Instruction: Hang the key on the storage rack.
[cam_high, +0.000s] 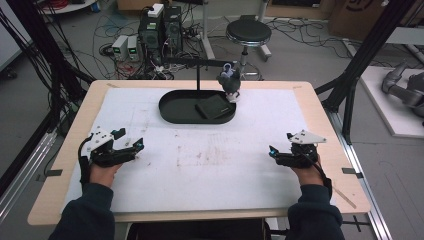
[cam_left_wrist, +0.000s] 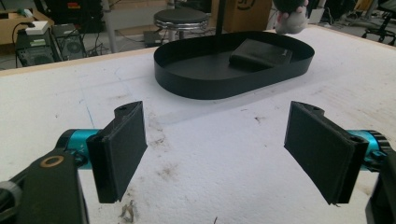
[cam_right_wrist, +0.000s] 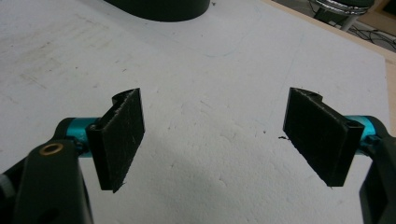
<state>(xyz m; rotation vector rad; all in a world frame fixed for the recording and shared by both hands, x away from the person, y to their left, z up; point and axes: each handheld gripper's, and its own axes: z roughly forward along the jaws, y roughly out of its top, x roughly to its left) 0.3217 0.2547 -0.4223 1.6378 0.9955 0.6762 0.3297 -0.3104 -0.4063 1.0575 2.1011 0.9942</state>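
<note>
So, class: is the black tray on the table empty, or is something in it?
Not empty. The tray holds one flat dark object lying toward its right end; the rest of its floor is bare.

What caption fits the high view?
Two open grippers, left and right, wait near a black tray.

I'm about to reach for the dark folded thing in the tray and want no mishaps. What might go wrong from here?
1. The folded black item lies flat against the black tray wall, so a jaw may catch the rim and shove the tray.
2. The stuffed toy hangs from a stand right by the tray's far end; an arm coming in could knock it.
3. Both the left gripper and right gripper are open and far from the tray, so it is a long reach.
</note>
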